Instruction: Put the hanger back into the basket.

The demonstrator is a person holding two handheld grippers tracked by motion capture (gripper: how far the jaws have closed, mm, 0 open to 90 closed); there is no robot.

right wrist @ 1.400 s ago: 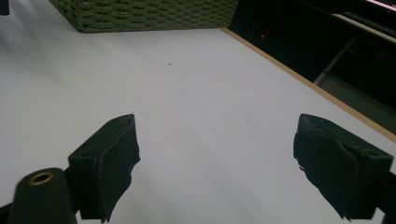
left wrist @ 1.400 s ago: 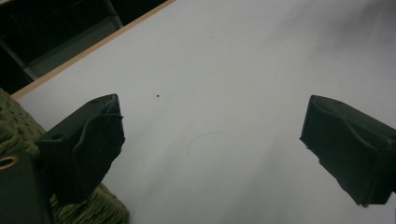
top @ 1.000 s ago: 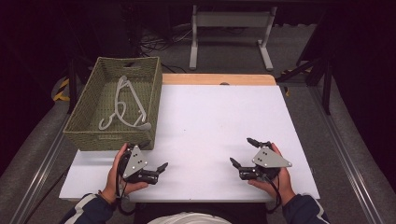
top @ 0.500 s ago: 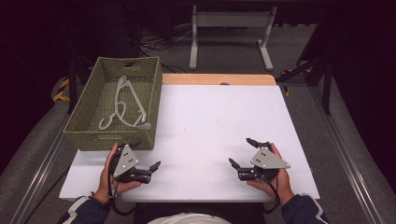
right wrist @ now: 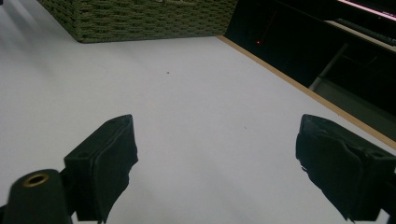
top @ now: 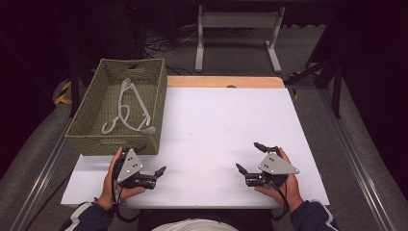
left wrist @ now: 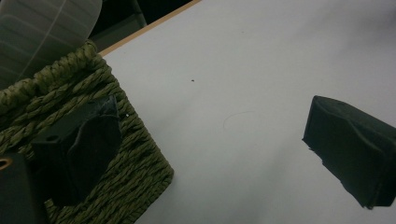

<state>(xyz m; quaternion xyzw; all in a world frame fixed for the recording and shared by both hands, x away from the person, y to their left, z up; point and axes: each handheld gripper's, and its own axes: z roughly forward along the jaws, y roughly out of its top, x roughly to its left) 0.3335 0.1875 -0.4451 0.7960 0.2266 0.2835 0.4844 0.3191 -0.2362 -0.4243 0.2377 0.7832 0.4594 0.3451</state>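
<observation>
Beside the basket (top: 86, 139), left tool (top: 150, 161) — jaws apart; right tool (top: 250, 158) likewise

Left hand-held gripper (top: 150, 161) drawn back left, now beside basket (top: 113, 143) corner.

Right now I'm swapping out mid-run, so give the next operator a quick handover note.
Left gripper: open, holding nothing, beside the near right corner of the basket.
Right gripper: open, holding nothing, over the near right of the table.
White cable: lying loose inside the basket.
Done: nothing gripped so far.
Left: probably the cable; the left gripper is nearest it.
</observation>
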